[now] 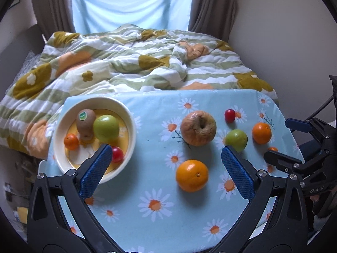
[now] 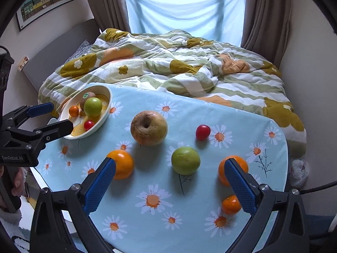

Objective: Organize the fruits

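Note:
A white bowl (image 1: pixel 130 116) at the table's left holds a kiwi (image 1: pixel 85 122), a green apple (image 1: pixel 106 128), a small orange (image 1: pixel 71 141) and a red cherry tomato (image 1: pixel 117 154). On the daisy cloth lie a wrinkled brown apple (image 1: pixel 198 128), an orange (image 1: pixel 192 175), a green apple (image 1: pixel 236 140), a red tomato (image 1: pixel 229 115), another orange (image 1: pixel 261 132) and a small orange (image 2: pixel 231 205). My left gripper (image 1: pixel 166 156) is open and empty, between the bowl and the loose fruit. My right gripper (image 2: pixel 170 168) is open and empty, with the green apple (image 2: pixel 185 160) between its fingers' line.
The table (image 2: pixel 147 221) has rounded edges, and a bed with a flowered quilt (image 1: pixel 126 63) lies right behind it. Curtains and a window stand at the back. A white bag (image 2: pixel 299 171) lies on the floor at the right.

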`<action>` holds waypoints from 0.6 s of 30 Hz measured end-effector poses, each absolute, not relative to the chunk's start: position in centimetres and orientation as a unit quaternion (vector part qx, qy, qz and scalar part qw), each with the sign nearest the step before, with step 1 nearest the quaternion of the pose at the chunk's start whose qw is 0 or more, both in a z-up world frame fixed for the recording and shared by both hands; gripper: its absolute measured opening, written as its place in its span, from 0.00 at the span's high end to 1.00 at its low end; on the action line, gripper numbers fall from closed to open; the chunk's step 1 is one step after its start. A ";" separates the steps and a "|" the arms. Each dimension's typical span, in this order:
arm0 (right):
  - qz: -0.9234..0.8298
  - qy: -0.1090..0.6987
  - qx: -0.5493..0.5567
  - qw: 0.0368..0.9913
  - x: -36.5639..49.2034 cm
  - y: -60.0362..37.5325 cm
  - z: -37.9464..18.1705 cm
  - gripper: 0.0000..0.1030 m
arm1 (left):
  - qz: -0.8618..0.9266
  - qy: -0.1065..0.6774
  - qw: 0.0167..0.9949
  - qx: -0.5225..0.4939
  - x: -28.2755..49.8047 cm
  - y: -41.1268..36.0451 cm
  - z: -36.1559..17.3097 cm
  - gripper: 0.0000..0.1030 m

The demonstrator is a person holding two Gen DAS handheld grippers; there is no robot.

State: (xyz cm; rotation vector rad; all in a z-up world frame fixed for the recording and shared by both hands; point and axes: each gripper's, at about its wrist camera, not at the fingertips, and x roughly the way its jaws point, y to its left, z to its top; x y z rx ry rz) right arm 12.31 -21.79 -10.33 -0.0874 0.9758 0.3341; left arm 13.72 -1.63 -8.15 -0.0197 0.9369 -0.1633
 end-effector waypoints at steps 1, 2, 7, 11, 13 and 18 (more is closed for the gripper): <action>0.166 0.467 -0.047 0.867 12.5 -22.2 -10.8 0.01 | -0.079 0.453 0.888 -0.011 14.0 -2.2 -8.5 0.00; 0.171 0.467 -0.053 0.866 12.6 -22.4 -11.2 0.01 | -0.079 0.454 0.887 -0.011 14.3 -2.8 -8.9 0.00; 0.192 0.467 -0.086 0.859 13.5 -23.7 -13.6 0.01 | -0.076 0.467 0.881 -0.011 16.3 -5.3 -11.5 0.00; 0.211 0.458 -0.111 0.856 14.2 -24.1 -15.0 0.02 | -0.076 0.480 0.874 -0.019 18.1 -6.5 -13.5 0.00; 0.218 0.454 -0.124 0.855 14.5 -24.2 -15.5 0.04 | -0.074 0.485 0.871 -0.018 18.9 -6.9 -14.3 0.00; 0.229 0.451 -0.144 0.850 15.1 -24.3 -16.9 0.11 | -0.076 0.496 0.865 -0.009 20.6 -8.0 -15.9 0.00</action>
